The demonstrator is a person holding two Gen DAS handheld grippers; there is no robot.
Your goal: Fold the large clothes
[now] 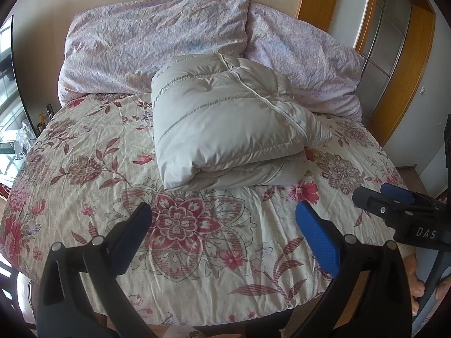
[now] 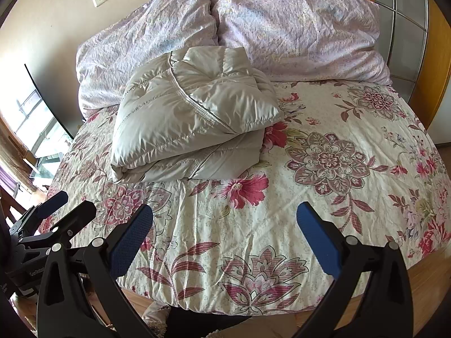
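Across both views, floral bedspread (image 1: 84,169) fills the frame, covering the bed from 6 o'clock up to the middle. Two lilac pillows (image 1: 157,36) stacked against the wall at 12 o'clock, side by side, touching each other.

Puffer jacket (image 1: 225,129), grey-beige quilted, sits folded on the bedspread just above frame centre in the left wrist view, at about 10–11 o'clock of centre in the right wrist view (image 2: 191,112). Looks like a compact bundle, layers doubled over, fold edge facing the cameras, zipper line (image 1: 270,101) running diagonally across the top. Its far edge touches or overlaps the pillows. One corner at 3 o'clock of the bundle sticks out loosely.

Left gripper (image 1: 224,233) low at 6 o'clock, jaws spread wide, nothing between them, clear of the jacket. Right gripper (image 2: 224,232) same: jaws wide apart, empty, over bare bedspread near the bed edge. Each gripper shows at the side of the other's view; a hand (image 1: 417,281) is partly visible at 4 o'clock in the left wrist view.

Judgement: folding appears done or nearly done, both grippers off the garment. Next move, if any, likely calls for tucking the loose corner or pressing the bundle flat; puffy fill may spring back open.
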